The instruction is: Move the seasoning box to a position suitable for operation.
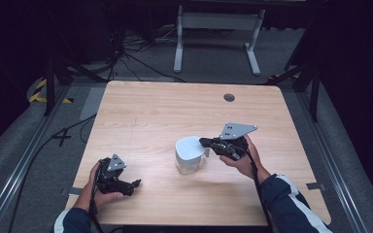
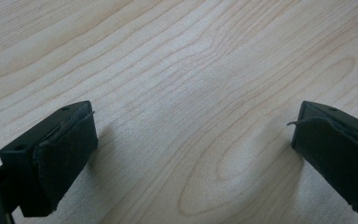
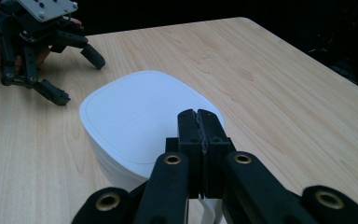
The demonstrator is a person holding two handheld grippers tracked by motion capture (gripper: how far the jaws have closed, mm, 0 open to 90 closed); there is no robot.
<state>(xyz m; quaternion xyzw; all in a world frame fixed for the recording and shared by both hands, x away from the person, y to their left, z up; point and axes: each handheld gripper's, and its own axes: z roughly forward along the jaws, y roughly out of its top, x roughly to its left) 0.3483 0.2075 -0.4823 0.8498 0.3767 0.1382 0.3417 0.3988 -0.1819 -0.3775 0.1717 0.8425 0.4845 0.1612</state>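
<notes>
1. High view: white tub (image 1: pixel 190 154) stands lid-on near the middle of the desk (image 1: pixel 150 111)
2. Right tongs (image 1: pixel 205 142) lie over the tub's right edge; right gripper view has the jaws pressed together above the lid (image 3: pixel 135 112), maybe pinching its rim tab, hard to tell
3. Left tongs (image 1: pixel 135 183) rest wide open, empty, well apart from the tub
4. Judgement: lid not yet off, opening hardly begun

- No readable text, label, brand, number or sign appears on the white rounded plastic container (image 1: pixel 190 154) or the light wooden table (image 1: pixel 150 116).
</notes>
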